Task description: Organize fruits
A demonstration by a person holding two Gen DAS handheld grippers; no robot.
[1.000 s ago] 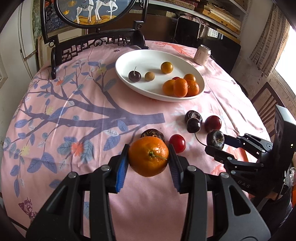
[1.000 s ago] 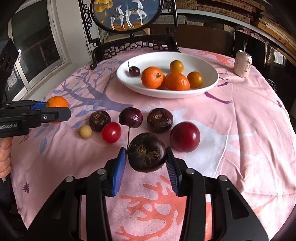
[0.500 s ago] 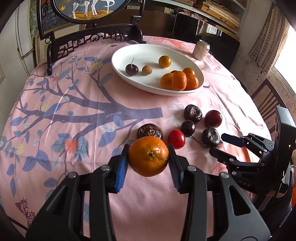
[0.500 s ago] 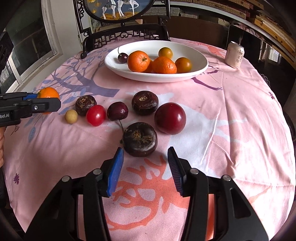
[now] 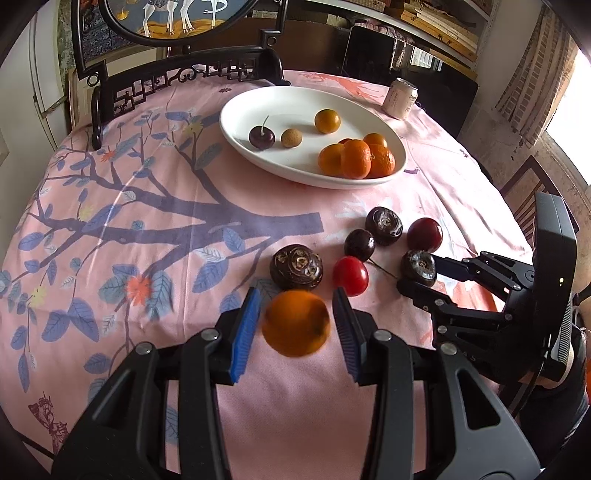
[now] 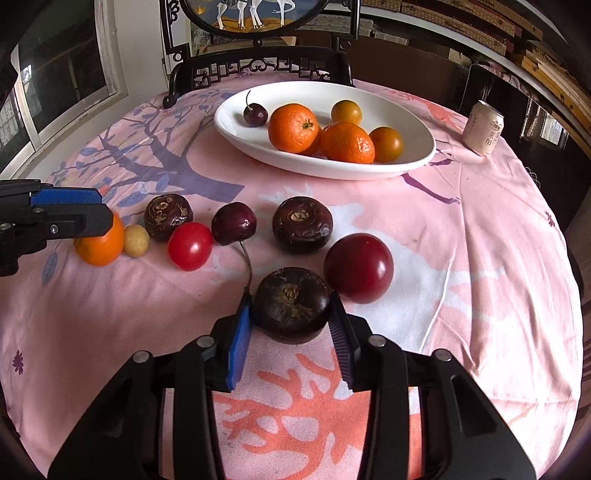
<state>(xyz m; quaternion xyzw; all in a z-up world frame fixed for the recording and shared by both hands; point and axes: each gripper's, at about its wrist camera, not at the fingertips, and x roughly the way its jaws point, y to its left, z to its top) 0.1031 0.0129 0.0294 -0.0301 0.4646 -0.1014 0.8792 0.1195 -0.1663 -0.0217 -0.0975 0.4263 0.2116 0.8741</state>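
The left gripper has let go: its orange sits blurred between parted pads. The right gripper, jaws just closing, clamps a dark chestnut on the near counter. Next, probably, carry it to the far plate.

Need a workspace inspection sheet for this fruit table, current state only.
Surface: pink floral tablecloth, wrinkled.
Job's things: white plate holds oranges, a cherry and small yellow fruits; loose fruits, red and dark, lie on the cloth.
Clutter: drink can.
Grippers: left gripper has an orange between its pads, blurred, grip unclear; right gripper jaws have just been closing, pads on a dark fruit.
Cables: one thin cable, it seems, behind the right gripper.
Surroundings: carved chair, window, shelves.
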